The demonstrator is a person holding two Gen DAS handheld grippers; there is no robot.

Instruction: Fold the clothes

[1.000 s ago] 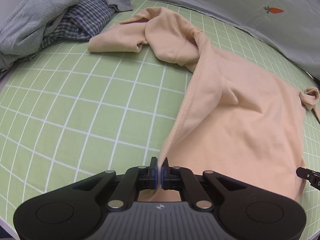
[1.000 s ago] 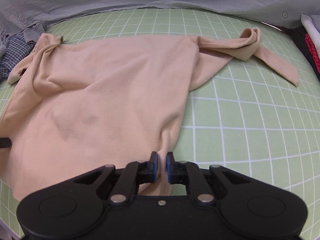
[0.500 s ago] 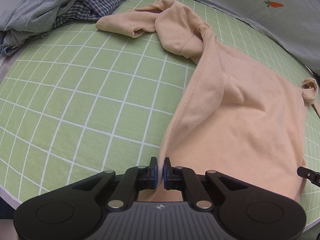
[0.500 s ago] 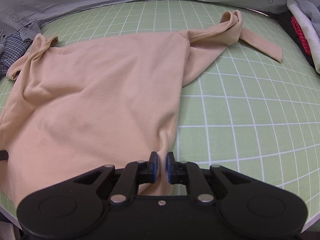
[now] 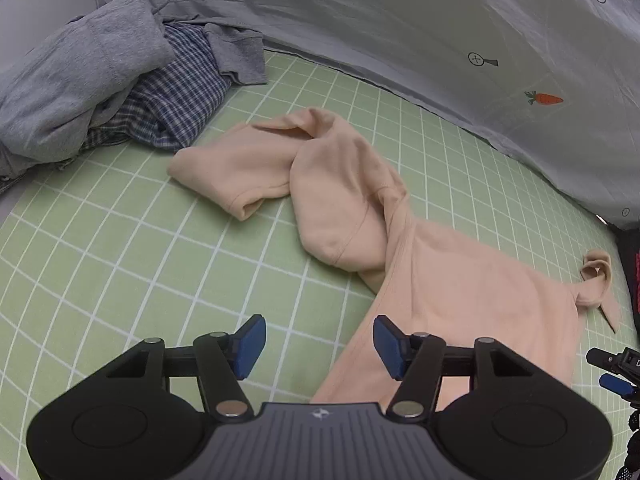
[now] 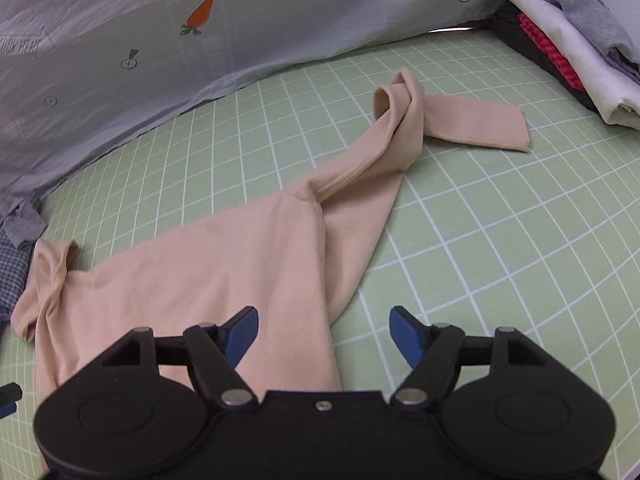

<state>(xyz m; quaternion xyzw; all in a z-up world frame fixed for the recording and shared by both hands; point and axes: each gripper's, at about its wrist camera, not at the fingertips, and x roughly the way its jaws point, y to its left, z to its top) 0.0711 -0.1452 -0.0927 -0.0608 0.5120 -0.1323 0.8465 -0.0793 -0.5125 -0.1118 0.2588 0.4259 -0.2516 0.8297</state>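
The peach shirt (image 5: pixel 460 292) lies spread on the green grid mat (image 5: pixel 120 248), body fairly flat, both sleeves twisted and bunched, so no fold shows on it. The left hand-held gripper (image 5: pixel 319 346) and the right hand-held gripper (image 6: pixel 323 336) hang over its hem, jaws apart, empty. A folded stack (image 6: pixel 568 36) sits right; a loose pile (image 5: pixel 100 76) sits left.

— What is seen underneath?
— A light green cloth with a white grid (image 5: pixel 120 240) is spread flat.
— And along its far edge?
— A grey printed sheet (image 6: pixel 120 40) is hung, evenly lit.
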